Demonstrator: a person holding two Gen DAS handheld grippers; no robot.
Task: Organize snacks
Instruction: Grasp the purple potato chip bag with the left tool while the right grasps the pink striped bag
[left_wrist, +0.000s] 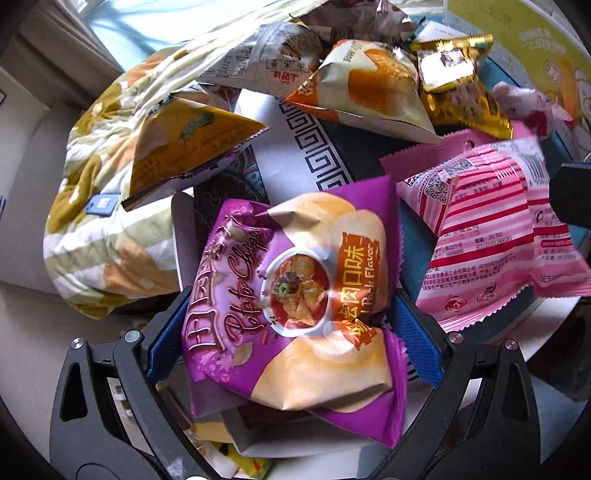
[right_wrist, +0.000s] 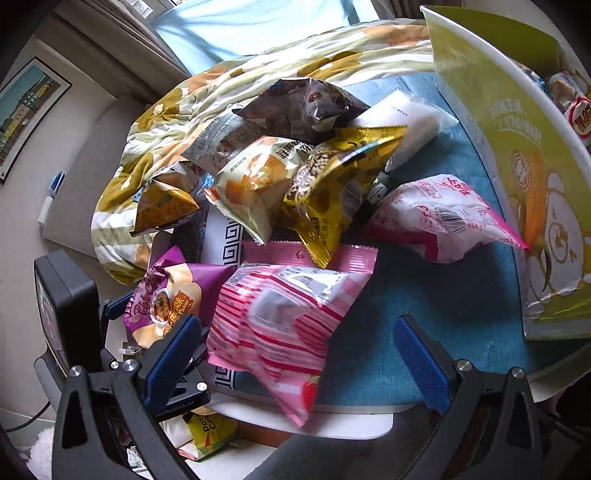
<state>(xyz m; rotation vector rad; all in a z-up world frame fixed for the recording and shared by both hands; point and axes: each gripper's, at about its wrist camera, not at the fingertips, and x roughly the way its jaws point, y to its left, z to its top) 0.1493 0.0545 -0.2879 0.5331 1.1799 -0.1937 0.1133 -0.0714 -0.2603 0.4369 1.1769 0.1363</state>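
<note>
The purple potato chips bag (left_wrist: 291, 306) sits squeezed between the blue pads of the left gripper (left_wrist: 291, 332), which is clamped on its sides and holds it at the near left edge of the pile; from the right wrist view the same bag (right_wrist: 166, 302) shows just left of the pink striped packet (right_wrist: 277, 325). That pink striped packet (left_wrist: 491, 236) lies just beside the purple bag, on the teal cloth (right_wrist: 424, 295) covering the table. The right gripper (right_wrist: 299, 358) is spread wide and holds nothing, its left pad close to the pink packet's edge, its right pad over bare teal cloth. Beyond, the heap: a gold crinkled bag (right_wrist: 332, 192), a cream and orange bread packet (right_wrist: 251, 184), a dark grey bag (right_wrist: 306, 107), a pale pink packet (right_wrist: 439, 218), a small orange triangular bag (left_wrist: 184, 147). A floral quilt (right_wrist: 155, 147) bunches behind the heap. A yellow-green box (right_wrist: 517, 147) stands at the right.
</note>
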